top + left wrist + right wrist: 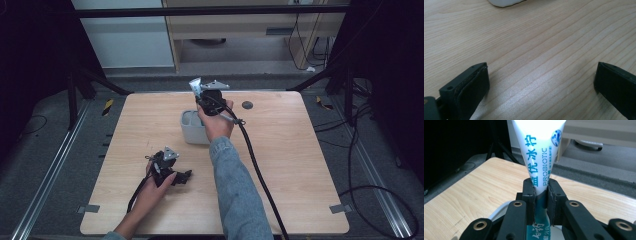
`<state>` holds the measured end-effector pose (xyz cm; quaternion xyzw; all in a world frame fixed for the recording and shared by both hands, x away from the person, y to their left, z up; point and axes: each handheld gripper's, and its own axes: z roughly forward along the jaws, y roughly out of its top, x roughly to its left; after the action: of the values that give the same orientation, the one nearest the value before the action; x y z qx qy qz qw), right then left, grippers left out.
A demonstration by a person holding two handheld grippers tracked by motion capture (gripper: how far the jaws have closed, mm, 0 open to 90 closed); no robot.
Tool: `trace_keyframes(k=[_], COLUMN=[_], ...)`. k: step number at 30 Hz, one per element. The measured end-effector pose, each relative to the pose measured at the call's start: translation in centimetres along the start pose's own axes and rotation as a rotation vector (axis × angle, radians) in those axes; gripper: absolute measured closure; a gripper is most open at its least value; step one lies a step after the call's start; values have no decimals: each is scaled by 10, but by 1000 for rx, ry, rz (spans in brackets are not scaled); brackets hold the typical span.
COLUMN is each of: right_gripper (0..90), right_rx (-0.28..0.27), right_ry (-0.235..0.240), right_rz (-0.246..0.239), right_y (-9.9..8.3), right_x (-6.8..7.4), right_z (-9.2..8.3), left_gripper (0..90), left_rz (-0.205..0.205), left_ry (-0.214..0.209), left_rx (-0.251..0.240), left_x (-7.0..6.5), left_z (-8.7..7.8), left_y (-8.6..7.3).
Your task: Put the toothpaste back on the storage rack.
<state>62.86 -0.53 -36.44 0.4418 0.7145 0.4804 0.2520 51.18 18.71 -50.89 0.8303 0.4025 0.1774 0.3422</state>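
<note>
Right now, right gripper clamped on white toothpaste tube — held upright over grey container, table centre. Left gripper near-left on table — jaws wide apart, holding nothing.

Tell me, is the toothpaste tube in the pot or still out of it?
Out. The right gripper pinches the tube in the air, above the grey pot on the table.
</note>
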Motion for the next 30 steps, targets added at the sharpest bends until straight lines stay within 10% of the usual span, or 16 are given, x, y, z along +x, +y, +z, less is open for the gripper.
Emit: trace_keyframes(k=[30], right_gripper=[786], right_rx=[68], right_ry=[-15], right_rz=[-49], right_y=[-20], right_x=[3], right_z=[-7], left_gripper=[0], left_rz=[0], left_ry=[1], left_rx=[-1], left_x=[0], left_z=[0], left_y=[0])
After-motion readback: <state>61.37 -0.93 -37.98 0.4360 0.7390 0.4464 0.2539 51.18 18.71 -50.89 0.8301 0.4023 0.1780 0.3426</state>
